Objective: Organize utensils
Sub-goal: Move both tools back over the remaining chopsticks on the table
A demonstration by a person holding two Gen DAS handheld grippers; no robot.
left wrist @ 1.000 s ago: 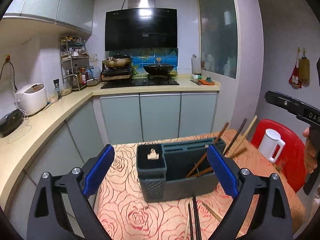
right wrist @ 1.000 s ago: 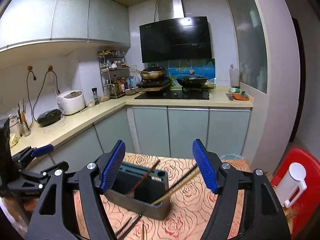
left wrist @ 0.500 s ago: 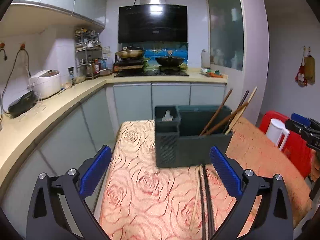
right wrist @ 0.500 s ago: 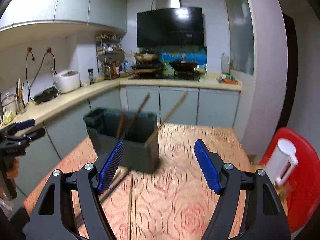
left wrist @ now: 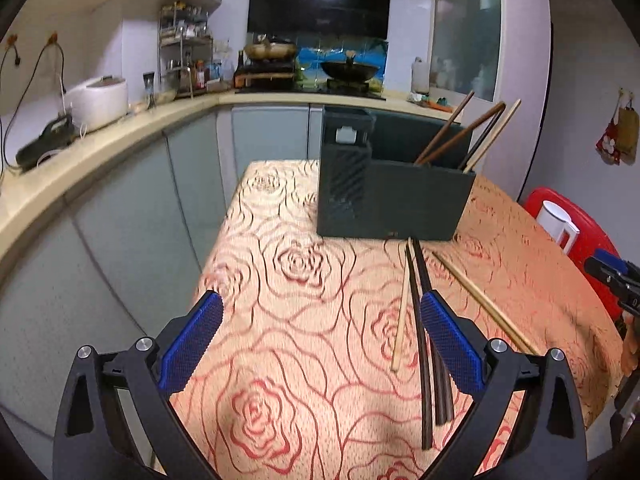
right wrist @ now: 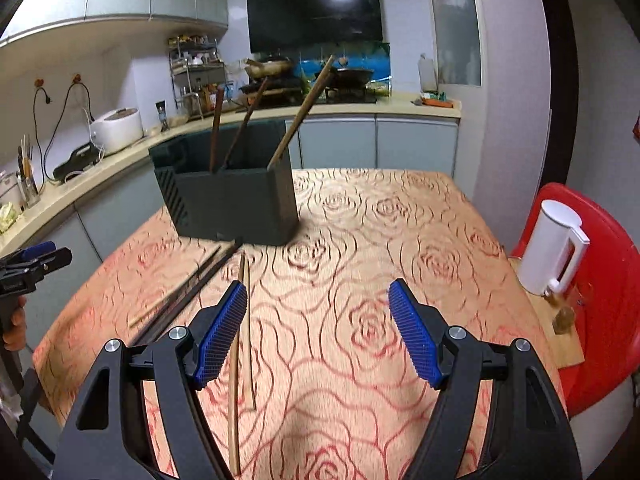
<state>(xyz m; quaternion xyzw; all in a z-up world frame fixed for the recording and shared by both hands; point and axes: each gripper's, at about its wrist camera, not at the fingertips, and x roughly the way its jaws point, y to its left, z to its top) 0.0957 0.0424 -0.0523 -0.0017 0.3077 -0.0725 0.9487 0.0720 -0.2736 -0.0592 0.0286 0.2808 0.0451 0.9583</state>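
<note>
A dark grey utensil holder [left wrist: 390, 196] stands on the rose-patterned table [left wrist: 304, 280], with several chopsticks leaning in it [left wrist: 460, 132]. It also shows in the right wrist view [right wrist: 232, 204]. Loose chopsticks lie on the cloth in front of it: dark ones [left wrist: 424, 320], a pale one [left wrist: 402, 316] and a bamboo one [left wrist: 480, 300]. In the right wrist view two wooden ones [right wrist: 242, 332] lie by my left fingertip and dark ones [right wrist: 192, 288] further left. My left gripper [left wrist: 320, 344] and right gripper [right wrist: 318, 334] are open and empty above the table.
A white jug [right wrist: 554, 248] stands on a red chair [right wrist: 608, 280] at the table's right edge. Kitchen counters [left wrist: 100, 148] with a rice cooker [left wrist: 98, 102] run along the left and back. The other gripper shows at each view's edge [right wrist: 28, 264].
Both grippers have pulled back and tilted down: the holder now sits farther away and the loose chopsticks on the cloth have come into full view. Both stay open.
</note>
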